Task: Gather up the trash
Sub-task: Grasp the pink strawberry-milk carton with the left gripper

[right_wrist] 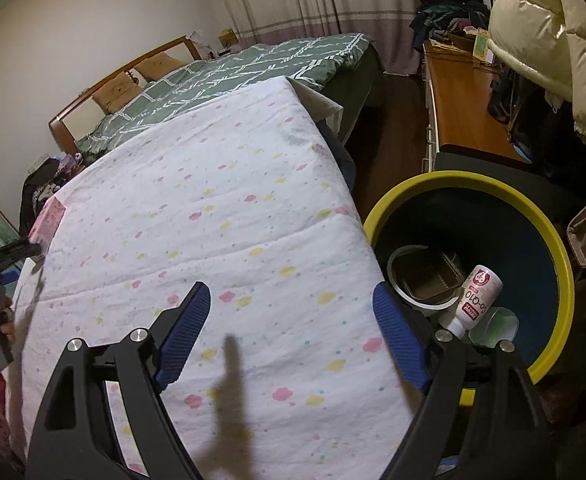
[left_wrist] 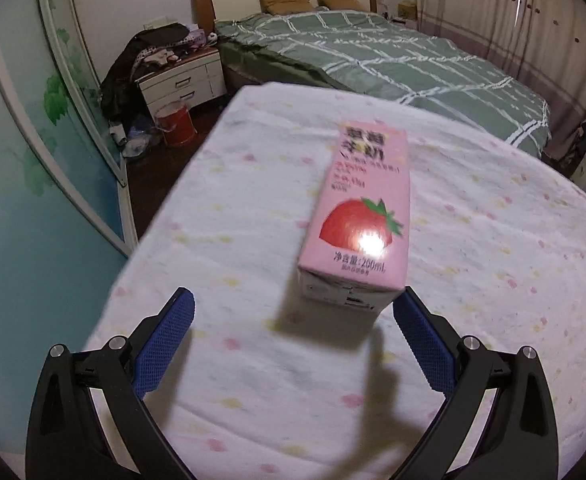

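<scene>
The pink strawberry milk carton (left_wrist: 359,216) lies flat on the cloth-covered desk (left_wrist: 221,216), just ahead of the left claw (left_wrist: 293,308), whose jaws stand wide and hold nothing; the carton's near end sits toward the right pad (left_wrist: 423,344). Off-centre like this, closing could shove or spin the carton instead of pinching it, and the glossy sides may slip. The right claw (right_wrist: 293,300) is spread wide and empty, over the desk beside the yellow-rimmed bin (right_wrist: 549,240), which already holds a white bottle (right_wrist: 477,296). Nothing blocks the carton.
</scene>
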The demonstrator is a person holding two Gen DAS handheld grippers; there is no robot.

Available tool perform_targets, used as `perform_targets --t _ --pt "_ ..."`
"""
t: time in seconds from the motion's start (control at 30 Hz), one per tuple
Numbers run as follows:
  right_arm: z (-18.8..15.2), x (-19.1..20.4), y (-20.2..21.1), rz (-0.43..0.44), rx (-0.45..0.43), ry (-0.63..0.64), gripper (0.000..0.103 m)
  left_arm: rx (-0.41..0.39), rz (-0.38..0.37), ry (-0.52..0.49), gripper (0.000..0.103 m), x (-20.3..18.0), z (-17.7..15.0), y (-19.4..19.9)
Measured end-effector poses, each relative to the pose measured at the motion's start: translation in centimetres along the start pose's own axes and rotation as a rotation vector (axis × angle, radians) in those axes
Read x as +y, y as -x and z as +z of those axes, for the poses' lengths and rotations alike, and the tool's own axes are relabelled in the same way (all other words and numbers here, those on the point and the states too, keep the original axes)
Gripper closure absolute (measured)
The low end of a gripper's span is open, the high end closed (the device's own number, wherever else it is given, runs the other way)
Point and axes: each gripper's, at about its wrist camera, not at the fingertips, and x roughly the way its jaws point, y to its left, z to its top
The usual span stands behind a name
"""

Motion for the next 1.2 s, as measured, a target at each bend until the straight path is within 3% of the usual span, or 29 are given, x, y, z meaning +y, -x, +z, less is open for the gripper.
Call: perform_targets --t 0.27,0.5,0.6,0.67,0.73,0.83,1.03,1.2 --pt "0.0 -0.2 -0.2 -0.012 0.008 -0.005 0.024 -0.02 0.014 -0.074 0.005 -1.0 3.3 -0.2" --pt "0.0 -0.1 -0.1 -0.012 0.011 -0.002 0.023 0.07 0.015 -0.152 0.009 -2.2 5.6 -2.9" --pt "0.0 -0.1 -0.2 -0.01 0.012 -0.002 0.022 0.079 0.025 -0.182 0.018 -2.7 6.1 -3.3" --pt "0.0 -0.1 -0.2 -0.011 0.012 -0.002 0.022 0.093 0.015 -0.184 0.033 -2.8 6.4 -3.6" --pt "0.0 -0.1 -0.2 -0.01 0.012 -0.003 0.022 0.11 0.001 -0.183 0.038 -3.0 6.7 -3.9" --pt "-0.1 -0.1 -0.2 -0.006 0.011 -0.005 0.022 0.12 -0.011 -0.185 0.047 -3.4 6.9 -4.2" --pt "0.0 -0.2 -0.2 0.0 0.011 -0.008 0.022 0.09 -0.046 -0.225 0.048 -5.0 5.3 -2.5" --pt "0.0 -0.4 -0.2 0.009 0.008 -0.015 0.022 0.034 -0.136 -0.291 0.048 -7.0 3.1 2.0"
